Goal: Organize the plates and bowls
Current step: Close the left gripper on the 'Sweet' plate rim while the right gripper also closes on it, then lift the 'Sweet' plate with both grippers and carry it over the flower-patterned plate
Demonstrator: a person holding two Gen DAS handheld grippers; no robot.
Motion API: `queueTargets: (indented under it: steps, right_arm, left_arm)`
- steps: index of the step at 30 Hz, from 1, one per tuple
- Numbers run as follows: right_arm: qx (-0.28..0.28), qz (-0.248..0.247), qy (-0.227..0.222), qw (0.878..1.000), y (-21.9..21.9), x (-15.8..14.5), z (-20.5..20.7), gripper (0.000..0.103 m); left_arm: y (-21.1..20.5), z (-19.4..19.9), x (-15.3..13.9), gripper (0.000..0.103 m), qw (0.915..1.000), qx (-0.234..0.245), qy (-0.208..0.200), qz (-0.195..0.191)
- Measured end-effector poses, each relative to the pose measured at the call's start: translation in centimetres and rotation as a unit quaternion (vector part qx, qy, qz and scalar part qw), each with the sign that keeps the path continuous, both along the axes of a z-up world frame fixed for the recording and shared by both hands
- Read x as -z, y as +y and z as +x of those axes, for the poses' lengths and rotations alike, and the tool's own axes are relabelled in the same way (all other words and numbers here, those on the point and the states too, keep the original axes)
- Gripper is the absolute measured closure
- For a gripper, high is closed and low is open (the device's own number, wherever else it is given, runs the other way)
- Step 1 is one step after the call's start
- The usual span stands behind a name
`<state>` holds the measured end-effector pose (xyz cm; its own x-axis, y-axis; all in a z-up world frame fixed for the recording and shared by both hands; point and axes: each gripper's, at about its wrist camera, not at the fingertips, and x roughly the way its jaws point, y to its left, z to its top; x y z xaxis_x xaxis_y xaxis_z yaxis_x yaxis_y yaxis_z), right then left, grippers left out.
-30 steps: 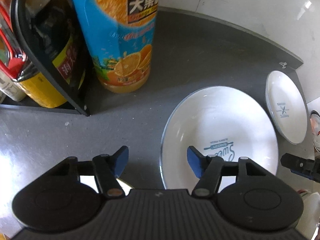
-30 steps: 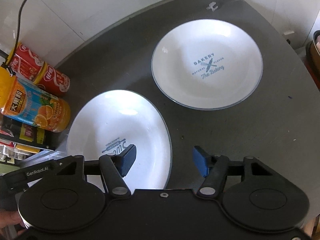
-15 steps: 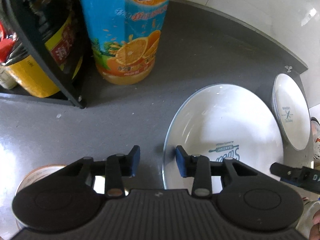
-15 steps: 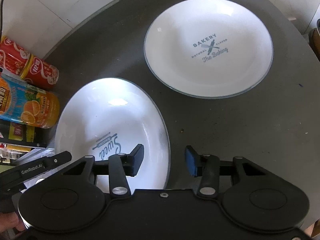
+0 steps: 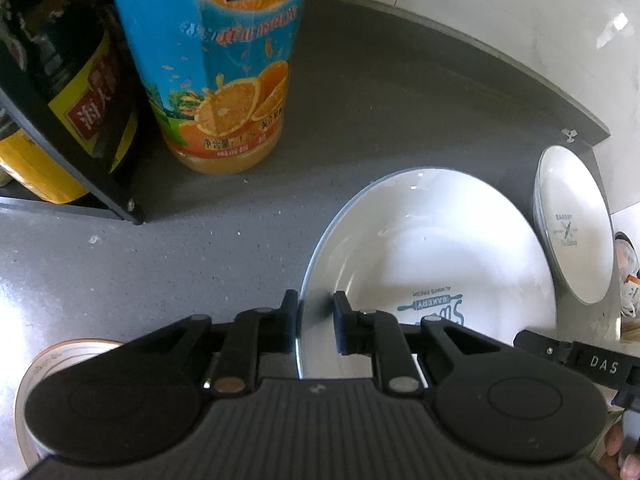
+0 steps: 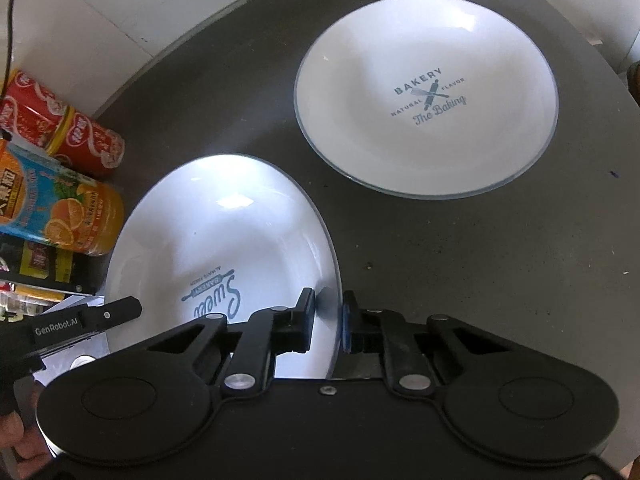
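A white "Sweet" plate [image 5: 432, 248] lies on the dark grey counter [image 5: 360, 100]; it also shows in the right wrist view [image 6: 224, 232]. My left gripper [image 5: 315, 312] is shut on the plate's left rim. My right gripper [image 6: 327, 312] is shut on the plate's right rim. A second white plate, printed "Bakery" [image 6: 426, 92], lies further back on the counter; in the left wrist view it [image 5: 572, 224] is at the far right.
An orange juice bottle [image 5: 224, 72] and a black rack with dark bottles [image 5: 68, 92] stand at the left. Red cans [image 6: 60, 128] lie by the wall. A tin [image 5: 44, 364] sits near the left gripper. White tiled wall behind.
Both grippers moved in onto the "Sweet" plate and their jaws closed from wide open onto its opposite rims.
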<state>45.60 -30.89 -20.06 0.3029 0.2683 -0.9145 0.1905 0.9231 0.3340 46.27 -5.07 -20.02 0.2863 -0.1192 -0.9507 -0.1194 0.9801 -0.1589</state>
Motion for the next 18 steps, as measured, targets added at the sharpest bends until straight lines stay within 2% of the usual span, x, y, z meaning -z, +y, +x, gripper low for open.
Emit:
queueTargets:
  steps: [18]
  right_arm:
    - [-0.046, 0.01, -0.051, 0.998, 0.1, -2.9, -1.3, 0.093]
  left_arm:
    - [1.1, -1.7, -2.6, 0.092, 0.9995, -0.022, -0.021, 0.001]
